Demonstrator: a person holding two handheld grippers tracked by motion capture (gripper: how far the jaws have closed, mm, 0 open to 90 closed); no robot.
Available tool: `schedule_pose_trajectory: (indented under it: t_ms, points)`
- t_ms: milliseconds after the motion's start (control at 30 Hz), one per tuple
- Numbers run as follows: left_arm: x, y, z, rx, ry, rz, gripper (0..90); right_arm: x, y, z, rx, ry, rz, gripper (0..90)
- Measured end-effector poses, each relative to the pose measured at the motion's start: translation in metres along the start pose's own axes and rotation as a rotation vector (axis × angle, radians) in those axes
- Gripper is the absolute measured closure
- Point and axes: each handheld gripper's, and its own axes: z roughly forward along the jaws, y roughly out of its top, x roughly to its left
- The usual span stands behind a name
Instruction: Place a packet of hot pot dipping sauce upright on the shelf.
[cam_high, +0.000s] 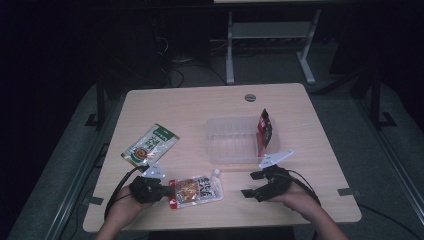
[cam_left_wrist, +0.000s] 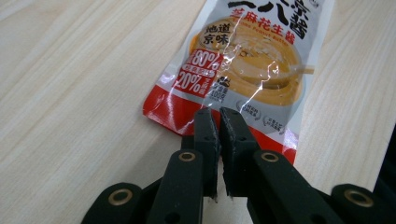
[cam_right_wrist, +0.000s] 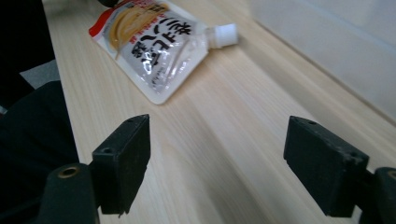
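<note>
The left gripper (cam_left_wrist: 218, 114) clamps the sauce pouch (cam_left_wrist: 247, 65), hiding its bottom edge. The right gripper (cam_right_wrist: 217, 158) stands wide, empty. The clear tray (cam_high: 235, 150) holds one red packet (cam_high: 264, 127), upright.

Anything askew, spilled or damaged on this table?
No spill or damage shows. One oddity: the dark red packet stands on edge against the clear plastic tray wall, while the green packet and the spouted sauce pouch lie flat.
</note>
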Motion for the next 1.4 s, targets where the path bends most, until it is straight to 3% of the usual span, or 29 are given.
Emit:
schedule_pose_trajectory:
  t_ms: [267, 767, 833, 1133, 1400]
  points:
    - [-0.001, 0.0, 0.008, 0.051, 0.006, 0.01, 87.2, 0.013, 0.018, 0.037, 0.061, 0.053, -0.034, 19.8]
    - [0.001, 0.0, 0.008, 0.052, -0.008, -0.008, 88.8, 0.025, 0.036, 0.077, 0.115, 0.131, -0.067, 17.8]
    - [0.001, 0.0, 0.008, 0.052, -0.01, -0.01, 88.8, 0.026, 0.037, 0.078, 0.117, 0.13, -0.08, 17.8]
    - [0.002, -0.001, 0.008, 0.043, -0.016, -0.028, 88.9, 0.026, 0.038, 0.081, 0.109, 0.184, -0.046, 18.0]
    - [0.004, -0.002, 0.008, 0.037, -0.028, -0.037, 89.0, 0.021, 0.044, 0.088, 0.101, 0.23, -0.034, 25.8]
